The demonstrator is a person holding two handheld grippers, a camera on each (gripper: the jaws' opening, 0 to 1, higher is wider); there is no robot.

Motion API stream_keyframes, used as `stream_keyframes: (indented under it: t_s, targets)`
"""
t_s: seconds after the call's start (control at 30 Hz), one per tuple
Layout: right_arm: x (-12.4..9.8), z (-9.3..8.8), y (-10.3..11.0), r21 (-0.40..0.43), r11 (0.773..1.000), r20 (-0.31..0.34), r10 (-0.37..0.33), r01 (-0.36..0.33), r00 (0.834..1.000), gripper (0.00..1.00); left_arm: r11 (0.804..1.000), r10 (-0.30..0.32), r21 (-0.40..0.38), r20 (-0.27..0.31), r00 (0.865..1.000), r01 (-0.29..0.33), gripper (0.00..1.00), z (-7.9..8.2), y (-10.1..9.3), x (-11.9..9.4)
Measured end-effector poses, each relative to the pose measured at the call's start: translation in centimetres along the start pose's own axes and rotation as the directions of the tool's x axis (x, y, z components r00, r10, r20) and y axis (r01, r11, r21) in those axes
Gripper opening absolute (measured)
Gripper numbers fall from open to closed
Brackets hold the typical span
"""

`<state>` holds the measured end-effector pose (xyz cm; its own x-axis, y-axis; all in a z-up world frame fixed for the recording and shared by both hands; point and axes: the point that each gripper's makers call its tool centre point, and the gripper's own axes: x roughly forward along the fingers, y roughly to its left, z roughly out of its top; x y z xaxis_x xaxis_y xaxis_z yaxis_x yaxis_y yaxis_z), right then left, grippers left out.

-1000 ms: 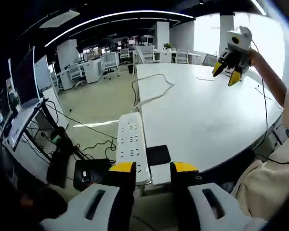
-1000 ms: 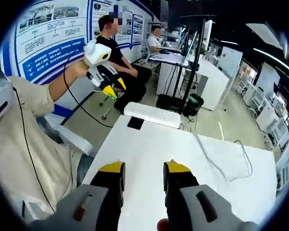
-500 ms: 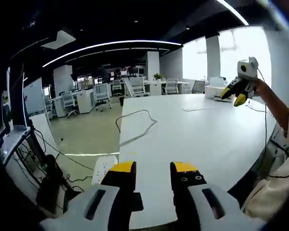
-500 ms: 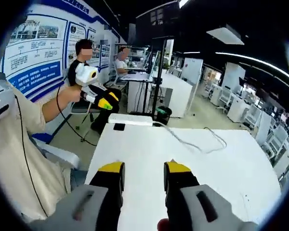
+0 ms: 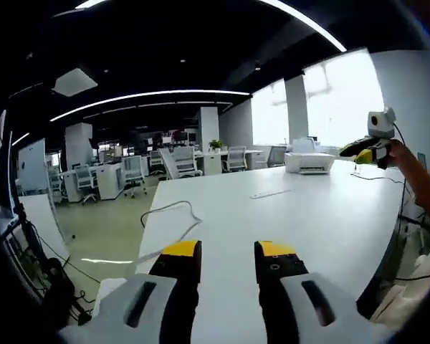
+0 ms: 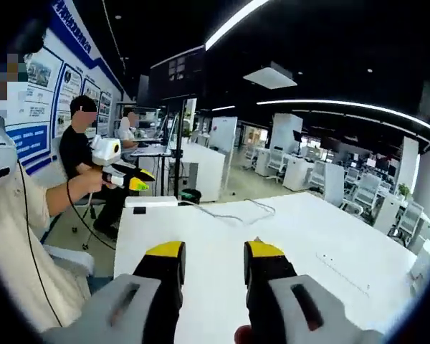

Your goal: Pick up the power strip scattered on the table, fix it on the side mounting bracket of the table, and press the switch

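Note:
The white power strip (image 6: 155, 203) lies along the far edge of the white table (image 6: 272, 244) in the right gripper view, with a small black block (image 6: 138, 210) beside it. Its white cable (image 6: 233, 213) snakes across the tabletop and shows again as cable (image 5: 173, 212) in the left gripper view. My left gripper (image 5: 229, 251) is open and empty above the table's near edge; from the other side it appears as the left gripper (image 6: 132, 183), held in a hand just short of the strip. My right gripper (image 6: 213, 251) is open and empty, also visible as right gripper (image 5: 364, 153) held up far right.
A white printer (image 5: 309, 162) stands at the far end of the table. A dark stand with a screen (image 6: 178, 122) rises behind the strip's edge. Two people (image 6: 79, 147) sit beyond it. Office desks and chairs (image 5: 165, 165) fill the background.
Both cameras have tilted upward, so the views now look level across the table. The power strip has slid out of the bottom of the left gripper view. Both pairs of jaws keep the same gap.

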<state>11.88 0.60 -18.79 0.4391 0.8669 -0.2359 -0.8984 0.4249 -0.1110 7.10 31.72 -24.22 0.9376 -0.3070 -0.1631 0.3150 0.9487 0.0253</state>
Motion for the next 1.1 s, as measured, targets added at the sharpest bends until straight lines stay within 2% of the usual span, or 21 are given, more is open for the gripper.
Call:
stream_keyframes:
  t_s: [0.1,0.2,0.27,0.47,0.57,0.6,0.7,0.83,0.9,0.97,1.1]
  targets:
    - [-2.3,-0.3,-1.0,0.015,0.999,0.031,-0.051,0.05,0.998,0.29,1.0,-0.018,0.001,0.034,0.999,0.018,0.34,0.5,-0.8,1.0]
    - [-5.0,-0.9,-2.4,0.038,0.991,0.065,-0.128,0.126,0.99,0.3,0.999,-0.032,0.0,0.093,0.995,0.032,0.35,1.5,-1.4,1.6]
    - [-6.3,-1.5,-2.8,0.057,0.987,0.085,-0.155,0.15,0.984,0.3,0.999,-0.031,-0.004,0.115,0.993,0.032,0.35,1.9,-1.8,1.9]
    - [-8.9,-3.8,-3.7,0.086,0.971,0.127,-0.233,0.223,0.964,0.34,0.999,-0.041,0.018,0.149,0.988,0.039,0.38,2.2,-3.0,2.9]
    - [-10.1,-5.6,-4.5,0.093,0.956,0.146,-0.291,0.28,0.946,0.37,0.999,-0.04,0.033,0.161,0.986,0.035,0.41,1.8,-3.4,3.3]
    - [-10.4,-6.1,-4.7,0.094,0.952,0.15,-0.301,0.29,0.942,0.38,0.999,-0.038,0.044,0.18,0.983,0.031,0.42,1.9,-3.5,3.4]
    - [-11.4,-7.7,-5.5,0.115,0.938,0.153,-0.342,0.328,0.927,0.4,0.999,-0.03,0.037,0.189,0.982,0.024,0.42,1.6,-3.7,3.5]
    - [-12.9,-9.0,-6.3,0.141,0.92,0.167,-0.385,0.365,0.908,0.45,0.998,-0.004,0.063,0.225,0.974,-0.011,0.42,1.6,-3.9,3.2]
    - [-13.9,-10.0,-7.0,0.147,0.896,0.157,-0.44,0.419,0.884,0.46,0.999,0.006,0.042,0.24,0.971,-0.017,0.42,1.5,-3.8,3.2]
    - [-14.5,-10.8,-7.3,0.139,0.881,0.147,-0.471,0.453,0.87,0.47,1.0,0.009,0.026,0.246,0.969,-0.016,0.43,1.1,-3.8,3.4]
    - [-15.2,-12.7,-7.2,0.166,0.861,0.144,-0.503,0.48,0.852,0.48,1.0,0.015,-0.003,0.253,0.967,-0.014,0.43,0.2,-3.9,3.7]
